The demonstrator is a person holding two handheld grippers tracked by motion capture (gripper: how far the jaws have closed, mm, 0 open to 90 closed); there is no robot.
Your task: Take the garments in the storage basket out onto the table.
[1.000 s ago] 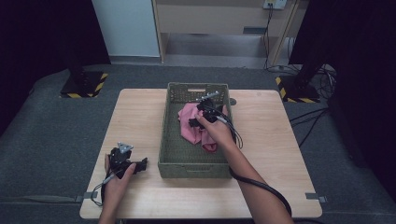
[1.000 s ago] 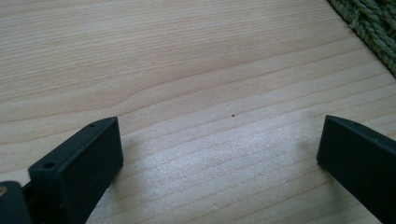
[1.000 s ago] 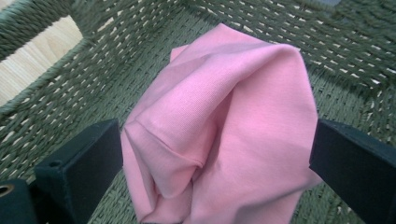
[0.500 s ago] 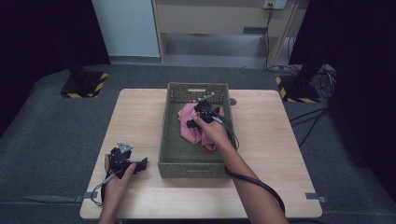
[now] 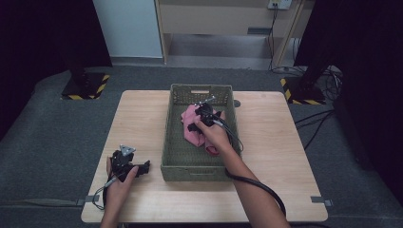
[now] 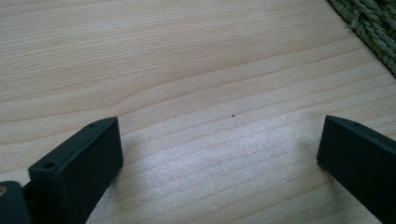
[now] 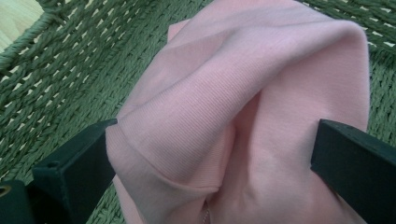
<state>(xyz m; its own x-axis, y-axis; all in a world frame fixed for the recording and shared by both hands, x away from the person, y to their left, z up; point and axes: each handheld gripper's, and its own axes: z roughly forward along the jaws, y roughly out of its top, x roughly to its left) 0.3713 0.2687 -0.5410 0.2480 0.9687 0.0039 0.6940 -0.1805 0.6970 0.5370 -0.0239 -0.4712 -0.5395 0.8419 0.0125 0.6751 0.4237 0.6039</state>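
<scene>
right gripper (image 5: 194, 126) jaws wide apart around a fold of pink cloth (image 5: 192, 133) in green woven basket (image 5: 195, 168), mid-frame | tip: close on the thick ridge, lift slowly | left gripper (image 5: 145, 166) open, idle, lower left

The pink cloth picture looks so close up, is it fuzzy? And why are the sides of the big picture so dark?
In the right gripper view the cloth is sharp enough to show its fine ribs, with soft shadow in the folds. In the high view, light falls on the table and basket, while the room's sides are nearly black. In the left gripper view the wood grain is clear, with faint shadows by the jaws.
</scene>
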